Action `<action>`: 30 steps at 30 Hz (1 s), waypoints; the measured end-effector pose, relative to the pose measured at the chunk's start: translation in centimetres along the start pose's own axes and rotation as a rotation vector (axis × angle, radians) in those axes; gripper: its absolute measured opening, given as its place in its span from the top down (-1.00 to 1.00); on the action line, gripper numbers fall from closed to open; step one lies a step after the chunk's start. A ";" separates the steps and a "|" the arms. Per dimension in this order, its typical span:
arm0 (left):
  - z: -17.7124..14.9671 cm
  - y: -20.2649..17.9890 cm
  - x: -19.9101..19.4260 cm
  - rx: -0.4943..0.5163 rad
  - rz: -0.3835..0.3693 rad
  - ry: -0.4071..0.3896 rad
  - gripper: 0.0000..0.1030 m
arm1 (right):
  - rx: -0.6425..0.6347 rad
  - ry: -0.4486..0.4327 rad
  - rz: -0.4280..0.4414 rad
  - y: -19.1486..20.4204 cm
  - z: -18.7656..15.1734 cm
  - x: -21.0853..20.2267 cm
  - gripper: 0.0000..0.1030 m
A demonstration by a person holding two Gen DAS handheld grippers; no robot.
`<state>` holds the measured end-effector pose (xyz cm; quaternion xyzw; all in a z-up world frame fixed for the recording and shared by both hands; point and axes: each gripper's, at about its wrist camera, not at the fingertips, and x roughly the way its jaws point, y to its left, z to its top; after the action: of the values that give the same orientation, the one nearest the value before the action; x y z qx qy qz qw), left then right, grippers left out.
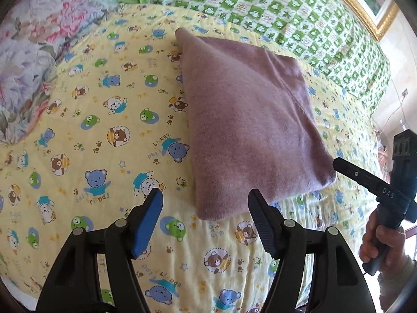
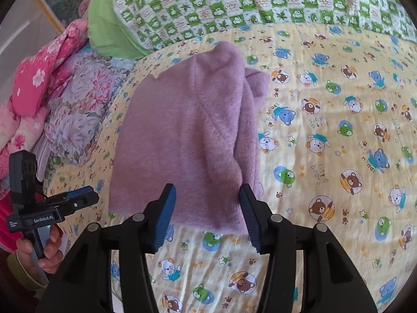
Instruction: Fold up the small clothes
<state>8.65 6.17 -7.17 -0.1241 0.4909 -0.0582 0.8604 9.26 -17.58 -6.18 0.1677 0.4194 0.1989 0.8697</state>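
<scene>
Both grippers: we are holding the left gripper [image 1: 206, 203] and right gripper [image 2: 207, 198] spread apart, gripping nothing.
Garment: folded purple sweater [image 1: 250, 120] is lying on the bear-print sheet [image 1: 91, 130].

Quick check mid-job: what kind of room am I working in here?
Most likely a bedroom. The folded purple garment lies on a bed under a yellow bear-print sheet, with a green checked quilt and floral bedding piled behind, plus a framed picture on the wall.

Bear-print yellow sheet [image 1: 104, 130] — green checked quilt [image 2: 234, 2], floral bedding [image 2: 75, 104] behind.
</scene>
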 end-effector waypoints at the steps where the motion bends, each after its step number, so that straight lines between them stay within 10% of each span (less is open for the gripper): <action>1: -0.3 -0.1 -0.2 0.011 0.007 -0.009 -0.35 | -0.010 -0.009 -0.005 0.3 -0.3 -0.3 -0.06; 30: -6.1 -5.0 -5.7 0.208 0.124 -0.231 -0.63 | -0.158 -0.106 -0.023 4.5 -7.1 -5.5 -0.65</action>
<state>0.63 1.69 -4.09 -0.0097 0.3867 -0.0411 0.9212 -0.48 -15.50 -4.71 0.1040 0.3576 0.2123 0.9035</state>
